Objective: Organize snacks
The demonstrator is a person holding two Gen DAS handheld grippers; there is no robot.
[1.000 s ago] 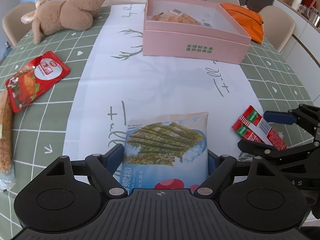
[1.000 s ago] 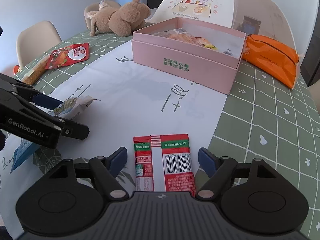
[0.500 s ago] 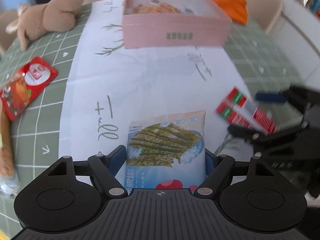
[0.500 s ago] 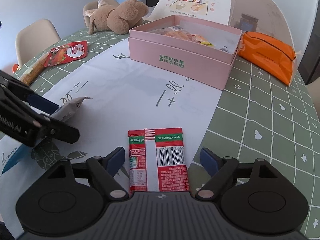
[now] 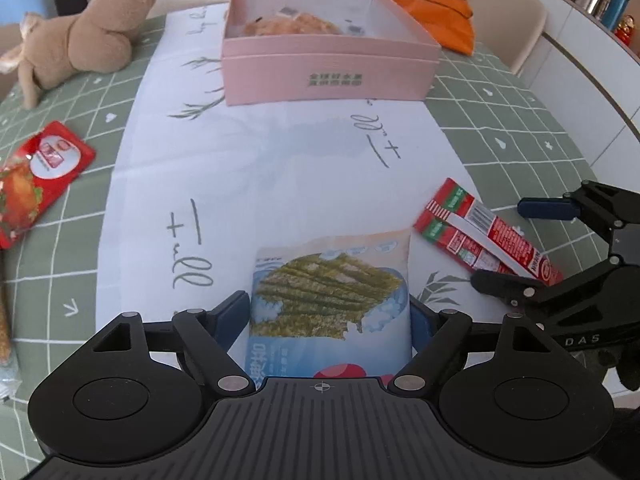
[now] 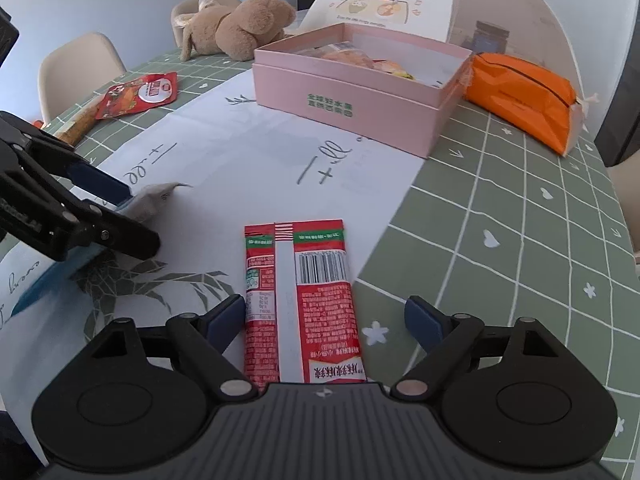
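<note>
Two grippers are at the near edge of the table (image 5: 500, 128), each with one snack packet between its fingers. The left gripper (image 5: 329, 314) has its blue pads pressed against both side edges of a seaweed packet (image 5: 332, 292), so it looks clamped on it; the packet lies on the white runner (image 5: 260, 168) that goes down the middle of the green checked cloth. The right gripper (image 6: 325, 316) stands wide apart around a red packet (image 6: 300, 280), with a clear gap on the right side and its left pad just beside the packet's edge; that packet lies flat at the runner's right edge, near the seaweed one. At the far end of the runner sits one pink box (image 5: 328, 76), lid off, with a few snacks inside that I cannot count. Just beside the box's right far corner lies one orange pouch (image 6: 524, 96). Toward the left edge of the table there is one more red packet with a chicken picture (image 5: 36, 184), and at that edge one long brown stick-shaped snack (image 6: 80, 124) in a clear wrapper. One plush rabbit (image 5: 80, 40) lies at the far left corner. One mesh food cover (image 6: 460, 4) with a cartoon on it stands behind the box.
</note>
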